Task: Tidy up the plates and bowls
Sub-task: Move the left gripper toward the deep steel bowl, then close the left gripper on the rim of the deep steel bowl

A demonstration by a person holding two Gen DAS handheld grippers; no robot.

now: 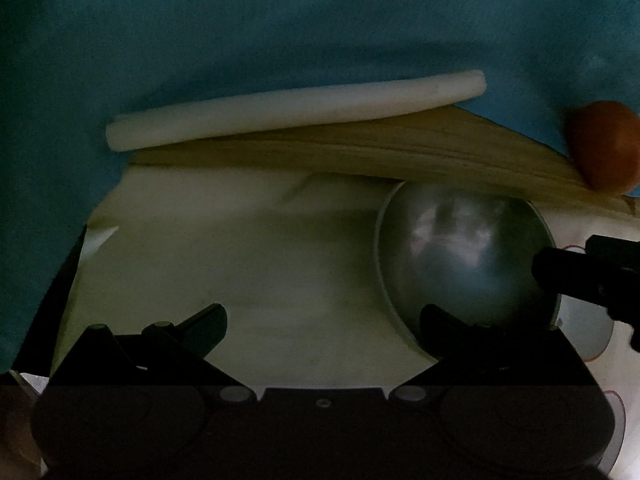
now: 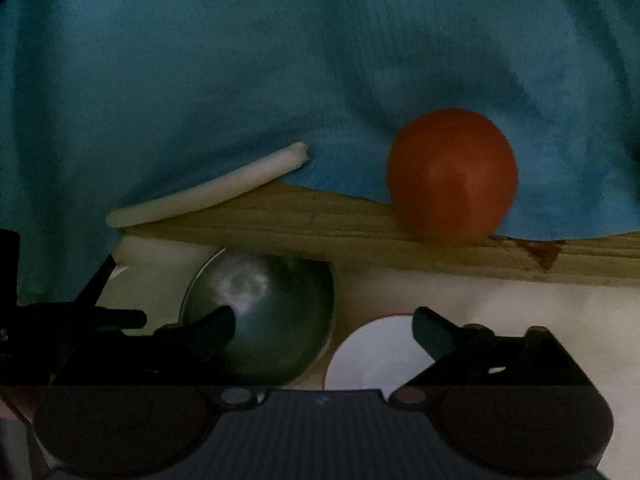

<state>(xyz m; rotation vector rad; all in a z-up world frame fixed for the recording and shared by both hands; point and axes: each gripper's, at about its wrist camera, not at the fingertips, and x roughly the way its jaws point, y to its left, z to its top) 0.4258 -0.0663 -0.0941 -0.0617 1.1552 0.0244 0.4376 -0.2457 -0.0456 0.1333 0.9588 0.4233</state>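
A shiny steel bowl (image 1: 460, 256) sits on the cream table cover just below a wooden board. My left gripper (image 1: 324, 320) is open, with bare cover between its fingers; its right fingertip (image 1: 436, 320) overlaps the bowl's near rim. In the right wrist view the steel bowl (image 2: 276, 312) lies at lower left, with a white bowl with a red rim (image 2: 376, 356) beside it on the right. My right gripper (image 2: 324, 328) stands open and wide. One fingertip is in front of the steel bowl, the other over the white bowl. The pads press on neither bowl.
A wooden board (image 2: 360, 232) runs across behind the bowls. On it lie a white roll (image 2: 208, 192) and a round red-orange fruit (image 2: 452, 172). Blue cloth (image 2: 240, 80) fills the background. The left gripper's body (image 2: 60, 316) shows at the left edge, close to the steel bowl.
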